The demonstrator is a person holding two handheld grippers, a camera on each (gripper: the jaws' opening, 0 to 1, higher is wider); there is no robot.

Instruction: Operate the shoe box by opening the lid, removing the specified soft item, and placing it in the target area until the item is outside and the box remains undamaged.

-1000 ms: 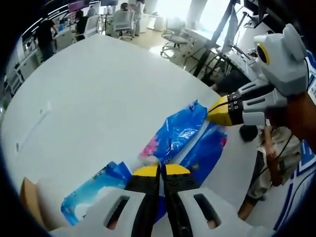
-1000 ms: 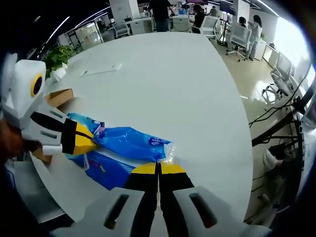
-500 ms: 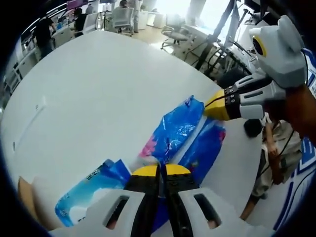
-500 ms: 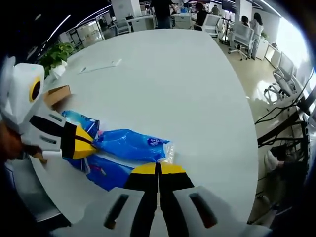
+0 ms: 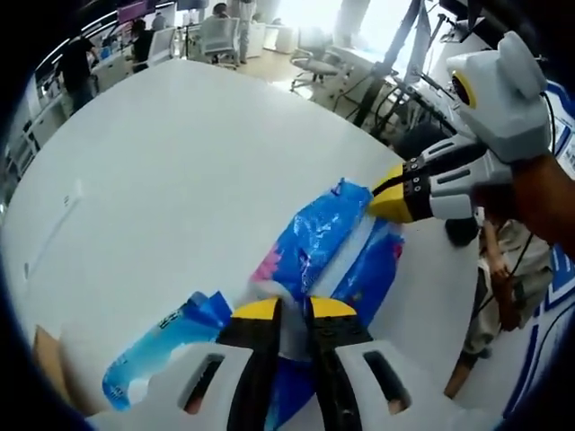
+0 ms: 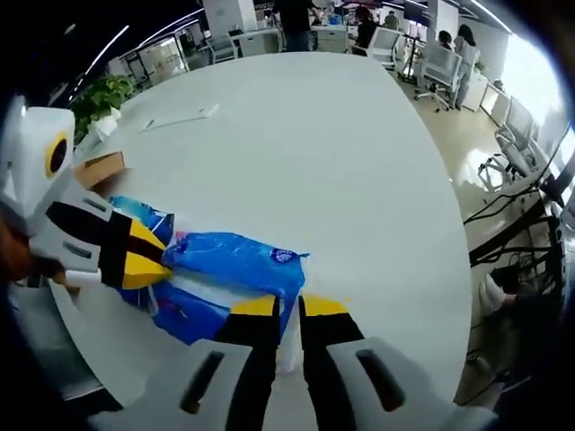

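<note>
A blue plastic soft pack lies stretched between my two grippers, over a second blue pack on the white table. My left gripper has its jaws slightly apart, with the pack's white crimped end in the gap. My right gripper is also a little open around the pack's other end. Each gripper's yellow tip appears in the other's view at the far end of the pack. A corner of the cardboard shoe box shows beyond the left gripper.
A third, lighter blue pack lies near the box corner. The table's edge runs close on the right, with floor and cables below. Office chairs and people stand far behind. A paper strip lies on the table.
Both grippers' jaws were pressed together on the pack's ends and now stand slightly apart. The pack has sunk a little toward the pack beneath it.
</note>
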